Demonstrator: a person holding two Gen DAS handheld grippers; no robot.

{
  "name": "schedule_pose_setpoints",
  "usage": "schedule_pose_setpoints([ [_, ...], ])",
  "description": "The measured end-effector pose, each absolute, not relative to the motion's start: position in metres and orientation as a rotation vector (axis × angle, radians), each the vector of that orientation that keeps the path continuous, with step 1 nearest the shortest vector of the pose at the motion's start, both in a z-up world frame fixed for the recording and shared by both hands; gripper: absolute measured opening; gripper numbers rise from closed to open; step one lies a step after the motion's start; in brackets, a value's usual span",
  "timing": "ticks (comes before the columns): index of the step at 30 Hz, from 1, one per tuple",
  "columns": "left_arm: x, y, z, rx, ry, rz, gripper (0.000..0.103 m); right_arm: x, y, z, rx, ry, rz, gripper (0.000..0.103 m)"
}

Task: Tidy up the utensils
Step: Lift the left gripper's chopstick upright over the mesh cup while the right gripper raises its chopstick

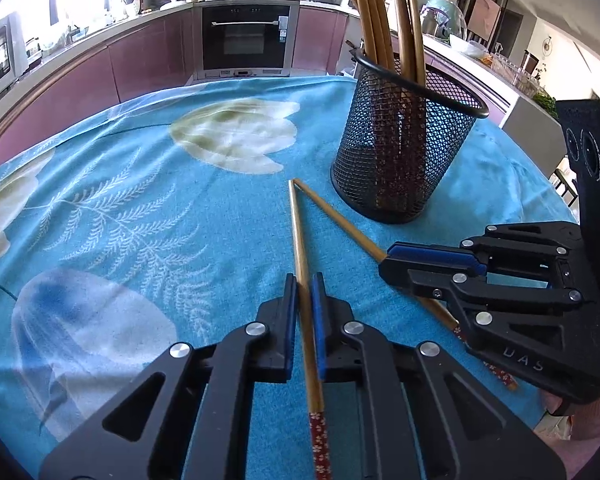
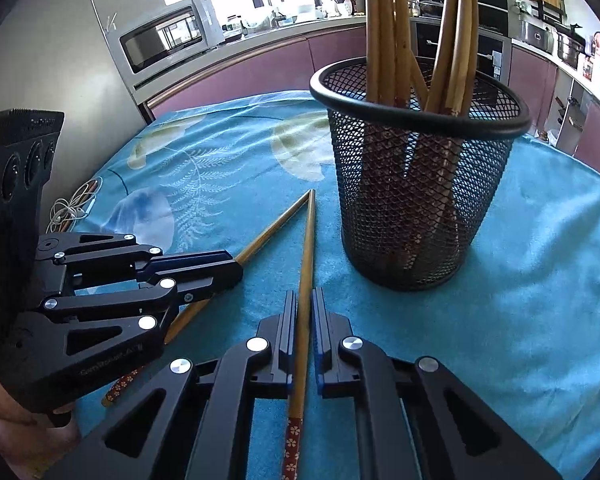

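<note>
Chopsticks (image 1: 304,280), light, stiff and slick, lie one between each gripper's fingers (image 1: 287,304), left gripper (image 1: 303,292) and right gripper (image 2: 304,304) nearly clenched mid-shaft.

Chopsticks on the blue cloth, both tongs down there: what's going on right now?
Each of the tongs straddles one loose chopstick lying on the blue cloth. The left tongs have the left chopstick between their fingers; the right tongs have the right chopstick. Neither looks fully clamped or lifted yet. The two tips meet in a V near the black mesh holder, which stands upright and already contains several chopsticks.
</note>
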State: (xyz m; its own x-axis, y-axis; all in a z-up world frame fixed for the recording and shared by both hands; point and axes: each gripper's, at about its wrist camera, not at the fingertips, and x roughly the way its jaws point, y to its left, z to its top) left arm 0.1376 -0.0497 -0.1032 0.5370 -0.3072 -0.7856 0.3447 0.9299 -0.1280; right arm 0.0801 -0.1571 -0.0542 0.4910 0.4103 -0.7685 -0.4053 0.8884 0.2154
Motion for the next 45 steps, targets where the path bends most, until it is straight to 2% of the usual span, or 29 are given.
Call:
schedule_pose_setpoints([
  [21, 0.097, -0.032, -0.036, -0.058, 0.788, -0.52, 0.008, 0.045, -0.198, -0.002, 0.171, 0.778, 0.621, 0.006],
  [45, 0.086, -0.032, 0.024, -0.105, 0.648, -0.58, 0.008, 0.035, -0.232, 0.053, 0.196, 0.581, 0.601, 0.006],
])
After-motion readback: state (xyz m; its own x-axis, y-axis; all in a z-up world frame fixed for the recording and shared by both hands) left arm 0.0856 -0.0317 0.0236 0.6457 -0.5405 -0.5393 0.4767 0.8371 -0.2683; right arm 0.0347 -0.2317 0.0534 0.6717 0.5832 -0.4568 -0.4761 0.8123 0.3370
